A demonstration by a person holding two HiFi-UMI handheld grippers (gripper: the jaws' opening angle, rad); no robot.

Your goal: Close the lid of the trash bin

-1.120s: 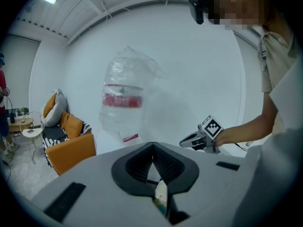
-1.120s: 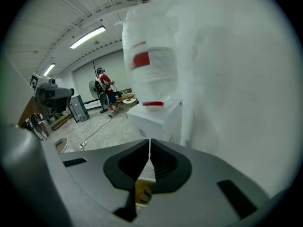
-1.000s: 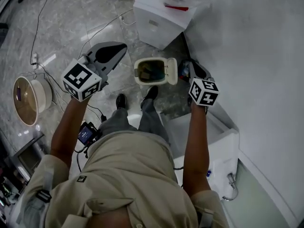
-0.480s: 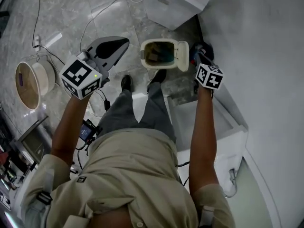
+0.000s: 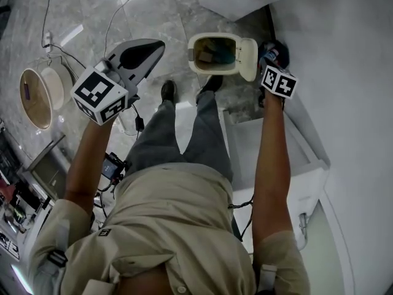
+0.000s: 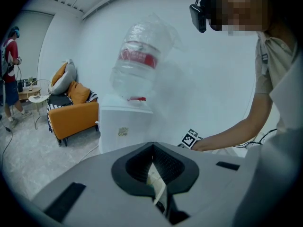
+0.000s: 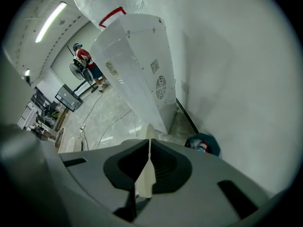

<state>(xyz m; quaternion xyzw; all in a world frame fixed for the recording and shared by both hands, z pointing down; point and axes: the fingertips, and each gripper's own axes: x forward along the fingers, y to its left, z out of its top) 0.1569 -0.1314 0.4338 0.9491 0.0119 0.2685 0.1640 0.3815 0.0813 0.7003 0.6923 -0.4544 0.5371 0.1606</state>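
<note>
Standing on marble floor (image 5: 92, 5) beside white wall (image 5: 344, 54), trash bin (image 5: 212, 51) at top centre, lid (image 5: 248, 57) open rightward, right gripper (image 7: 148, 145) outstretched, jaws clamped on lid edge, left gripper (image 5: 153, 47) raised, jaws together.

We hold both arms out ahead of us, the left arm (image 5: 86, 158) bent a little and raised, the right arm (image 5: 270, 158) reaching straight and lower. Our left gripper (image 5: 156, 45) hangs in the air with its jaws pressed together and nothing between them. Our right gripper (image 7: 149, 143) has its jaws closed on the thin pale edge of the lid (image 7: 145, 181).
</note>
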